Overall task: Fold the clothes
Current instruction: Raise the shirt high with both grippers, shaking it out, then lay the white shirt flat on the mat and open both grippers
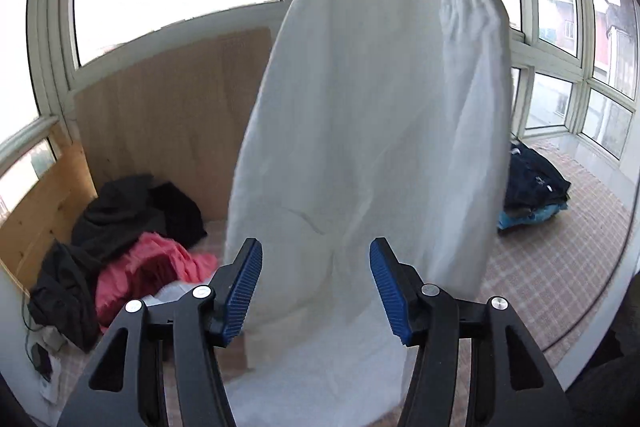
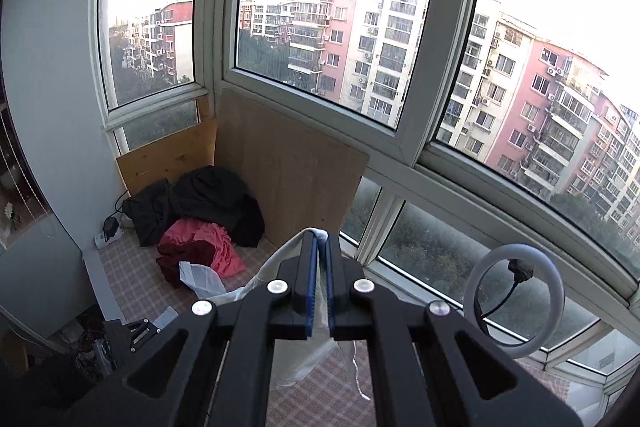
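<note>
So step: lifting and shaking out the white cotton collared shirt (image 1: pixel 372 115) | right gripper (image 2: pixel 322 243) pinched on its fabric, shirt dangling over the checked mat (image 1: pixel 560 267) | left gripper (image 1: pixel 316 255) wide, empty, just before the shirt | next: guessing left grabs the hem.

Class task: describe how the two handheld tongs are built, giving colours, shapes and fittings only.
Both match. The left tongs and right tongs have matte black angular linkage arms with triangular cut-outs, joined by round silver pivot bolts. Each finger carries a long blue ribbed pad. No cables, labels or sleeves show on them.
</note>
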Available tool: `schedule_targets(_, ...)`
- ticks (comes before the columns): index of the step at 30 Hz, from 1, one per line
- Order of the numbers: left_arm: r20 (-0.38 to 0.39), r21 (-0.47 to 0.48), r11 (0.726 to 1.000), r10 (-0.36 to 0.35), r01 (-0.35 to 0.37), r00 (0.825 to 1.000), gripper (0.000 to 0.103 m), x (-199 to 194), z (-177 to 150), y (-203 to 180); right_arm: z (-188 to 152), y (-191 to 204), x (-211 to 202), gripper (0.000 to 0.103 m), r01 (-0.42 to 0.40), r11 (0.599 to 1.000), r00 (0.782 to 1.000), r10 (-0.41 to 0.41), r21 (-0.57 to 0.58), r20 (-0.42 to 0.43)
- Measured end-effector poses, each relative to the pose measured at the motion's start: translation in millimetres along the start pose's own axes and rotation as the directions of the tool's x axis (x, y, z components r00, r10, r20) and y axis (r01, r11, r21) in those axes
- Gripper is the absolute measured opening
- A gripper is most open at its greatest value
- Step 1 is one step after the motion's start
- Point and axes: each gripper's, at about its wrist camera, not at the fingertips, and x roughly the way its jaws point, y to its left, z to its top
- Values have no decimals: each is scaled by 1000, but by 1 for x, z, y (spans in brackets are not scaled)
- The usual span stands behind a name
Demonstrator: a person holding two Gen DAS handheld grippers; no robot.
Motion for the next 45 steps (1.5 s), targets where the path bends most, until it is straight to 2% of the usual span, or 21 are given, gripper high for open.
schedule_targets(5,124,-25,999,38,-35,992,54,-26,63,37,44,33,-78,4,39,998,990,-33,-42,135)
schedule_targets(11,264,27,999,-33,27,964,54,-71,109,53,75,72,-157,4,116,991,964,-98,-60,246)
schedule_targets(14,295,71,994,-99,81,950,54,-83,119,52,87,85,-173,4,163,985,958,-147,-49,245)
schedule_targets(18,278,95,982,-182,162,943,55,-82,109,57,92,87,-138,4,176,984,975,-169,-38,142)
schedule_targets(20,239,90,970,-243,228,940,56,-73,95,60,83,81,-99,4,174,984,983,-173,-22,58)
schedule_targets(22,186,84,969,-243,231,952,56,-56,78,55,67,67,-49,4,159,987,987,-159,6,-37)
schedule_targets(25,97,66,974,-223,217,970,56,-28,49,43,28,42,28,4,186,982,969,-179,24,-172)
schedule_targets(29,-19,43,974,-221,221,975,56,10,12,5,-26,12,104,4,172,983,938,-144,63,-314)
schedule_targets(32,-82,-4,964,-265,265,961,56,38,-6,-37,-50,-1,126,4,135,988,933,-100,81,-346)
schedule_targets(36,-112,-34,966,-258,255,960,57,73,-22,-104,-60,-13,129,4,103,993,933,-76,60,-351)
schedule_targets(39,-121,-33,984,-180,177,976,58,93,-28,-143,-62,-24,127,4,77,995,938,-52,61,-344)
schedule_targets(40,-132,-30,989,-146,143,980,58,102,-32,-152,-64,-29,126,4,74,996,938,-50,55,-344)
schedule_targets(43,-211,-95,982,-179,162,961,58,115,-51,-152,-87,-45,131,4,54,998,930,-36,40,-365)
schedule_targets(45,-250,-101,987,-147,125,957,57,114,-68,-145,-110,-56,140,4,20,999,919,-5,34,-393)
